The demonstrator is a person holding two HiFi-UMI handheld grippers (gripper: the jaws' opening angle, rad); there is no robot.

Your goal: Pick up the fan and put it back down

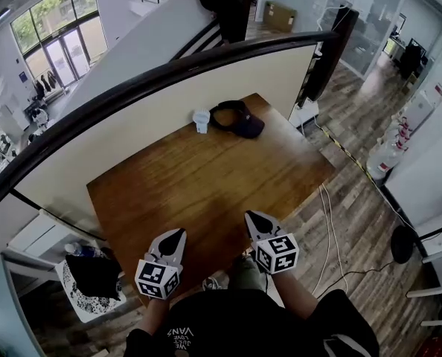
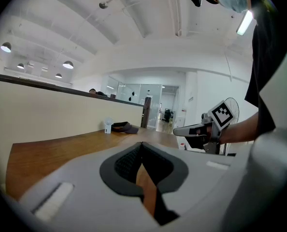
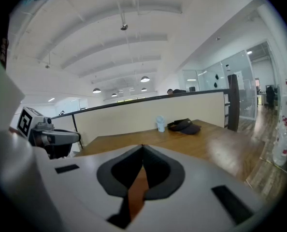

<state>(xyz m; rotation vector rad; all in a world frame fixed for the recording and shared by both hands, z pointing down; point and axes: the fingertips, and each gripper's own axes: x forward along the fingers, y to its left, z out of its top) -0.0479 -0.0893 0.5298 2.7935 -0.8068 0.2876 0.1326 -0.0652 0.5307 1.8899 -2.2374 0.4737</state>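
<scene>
A small white fan (image 1: 202, 120) stands upright at the far edge of the wooden table (image 1: 206, 184), close to the wall; it also shows as the small fan (image 2: 107, 126) and the fan (image 3: 160, 123). My left gripper (image 1: 178, 234) hovers over the table's near edge, shut and empty. My right gripper (image 1: 252, 217) is beside it at the near edge, also shut with nothing held. Both sit far from the fan. The left gripper view shows the right gripper (image 2: 178, 131) off to the right.
A dark visor cap (image 1: 238, 119) lies right of the fan. A curved half wall with a dark rail (image 1: 169, 69) backs the table. A chair with a dark item (image 1: 93, 277) stands at the lower left. Cables (image 1: 329, 229) run on the floor at the right.
</scene>
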